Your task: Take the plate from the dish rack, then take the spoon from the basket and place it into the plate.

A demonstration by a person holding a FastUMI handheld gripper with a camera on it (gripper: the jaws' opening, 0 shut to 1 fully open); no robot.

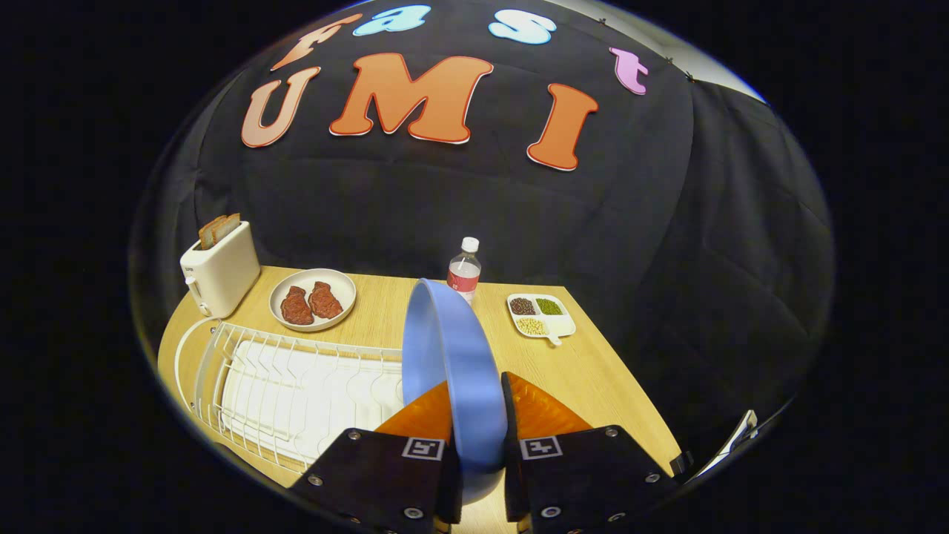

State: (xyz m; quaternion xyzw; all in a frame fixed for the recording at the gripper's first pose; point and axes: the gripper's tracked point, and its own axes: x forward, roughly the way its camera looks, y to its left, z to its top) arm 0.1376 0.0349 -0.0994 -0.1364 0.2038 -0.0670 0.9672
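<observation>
Closest to my camera, the two fingers of the gripper (478, 415) are pinched on the round blue plastic plate (452, 363), one finger pressing each face. I have the plate held on edge, upright, its rim running away from me and rising above the fingers, with its lower edge dipping down between them. It is clear of the white wire dish rack (289, 389), which sits on the light wooden table (593, 378) just to the left of the fingers; I see no dishes standing in the rack's slots.

Beyond the rack, I see a shallow cream-coloured round plate (313, 299) carrying two reddish-brown slabs of meat (311, 302). To its left, at the table's far corner, stands a white two-slot toaster (219, 271) with brown bread slices (219, 230) poking out of the top. Behind the blue plate's far rim stands a clear plastic water bottle with a white cap and red label (465, 268), upright. To the right of that lies a small white divided tray (542, 317) with three compartments: dark beans, green ones and pale yellow ones. I cannot make out the spoon or its basket from here.
</observation>
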